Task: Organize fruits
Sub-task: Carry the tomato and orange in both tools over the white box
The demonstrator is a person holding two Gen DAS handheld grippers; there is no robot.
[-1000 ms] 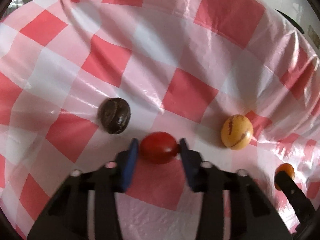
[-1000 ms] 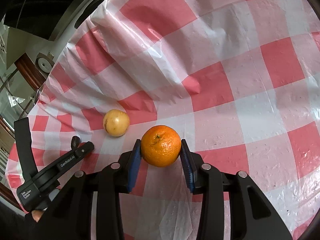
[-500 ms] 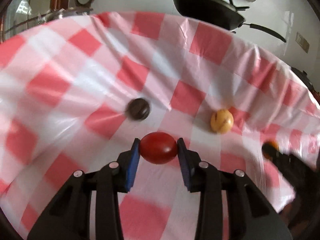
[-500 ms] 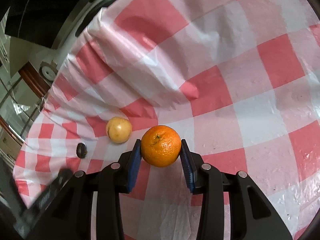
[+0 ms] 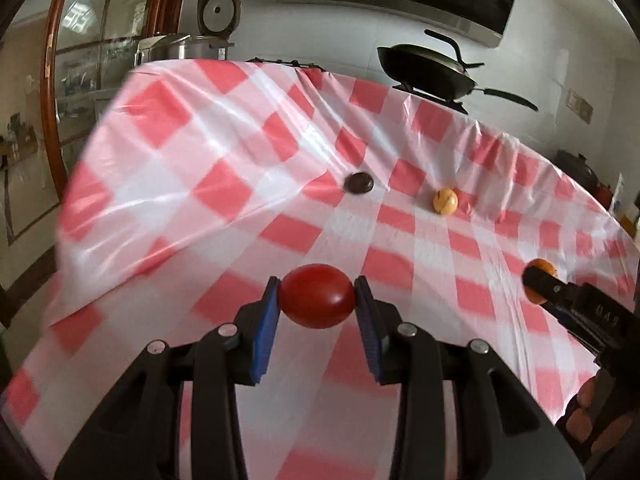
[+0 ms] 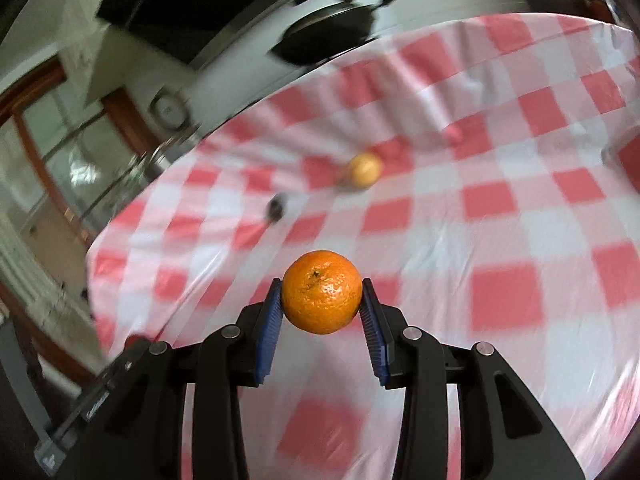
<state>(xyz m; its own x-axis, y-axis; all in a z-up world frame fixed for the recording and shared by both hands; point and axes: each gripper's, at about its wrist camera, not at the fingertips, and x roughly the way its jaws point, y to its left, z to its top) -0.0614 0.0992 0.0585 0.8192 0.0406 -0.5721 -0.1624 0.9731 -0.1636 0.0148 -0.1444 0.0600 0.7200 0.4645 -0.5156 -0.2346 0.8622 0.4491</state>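
Both grippers have pulled back from the checked bench [image 5: 224, 184] since the earlier frames, so the dark fruit [image 5: 359, 183] and yellow fruit [image 5: 445, 201] now lie small, toward 12 and 1 o'clock. The left gripper [image 5: 316, 300] stays clamped on the red tomato [image 5: 317, 295], clear of the cloth. The right gripper [image 6: 322, 300] still pinches the orange [image 6: 322, 291]; the digits on its body are too blurred to read.

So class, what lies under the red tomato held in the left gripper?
Only the checked tablecloth shows below the tomato; the patch directly beneath is hidden by it.
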